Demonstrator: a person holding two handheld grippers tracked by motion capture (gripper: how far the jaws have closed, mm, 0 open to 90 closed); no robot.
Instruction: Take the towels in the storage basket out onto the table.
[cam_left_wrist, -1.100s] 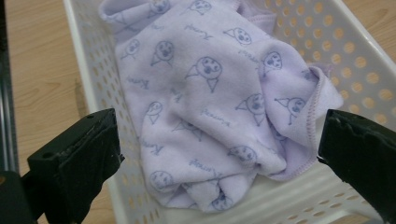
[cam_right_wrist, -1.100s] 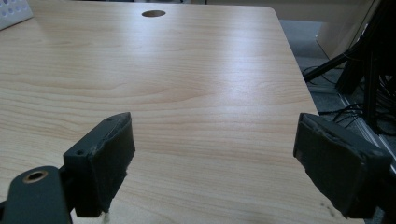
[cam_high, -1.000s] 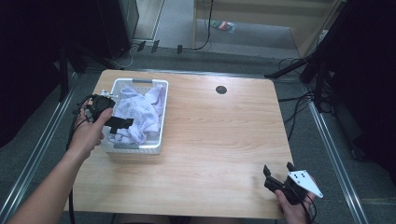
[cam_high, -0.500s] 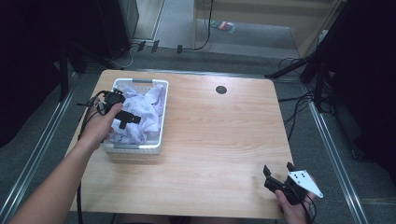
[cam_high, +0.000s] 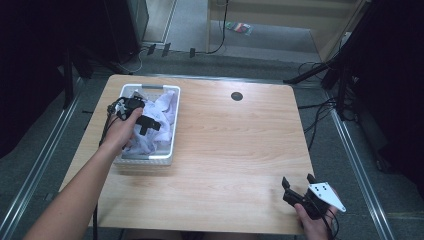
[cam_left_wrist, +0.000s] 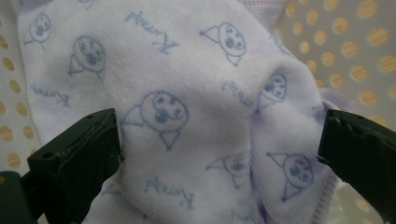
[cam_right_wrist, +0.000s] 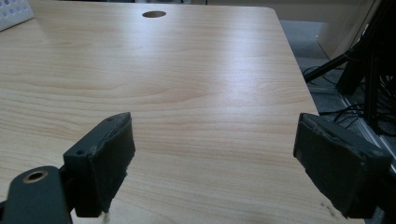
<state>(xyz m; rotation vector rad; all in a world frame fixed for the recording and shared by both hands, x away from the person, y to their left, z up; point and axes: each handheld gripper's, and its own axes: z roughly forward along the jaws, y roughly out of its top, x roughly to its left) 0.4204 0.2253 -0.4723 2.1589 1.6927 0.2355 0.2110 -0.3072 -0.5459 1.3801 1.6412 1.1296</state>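
The printed white cloth lies bunched in the white perforated basket. The left gripper hovers just above the cloth inside the basket, jaws wide apart with fabric between them, nothing clamped yet. The right gripper waits well away from the basket, jaws apart. The pickup looks barely begun: closing, lifting and removing the cloth remain.
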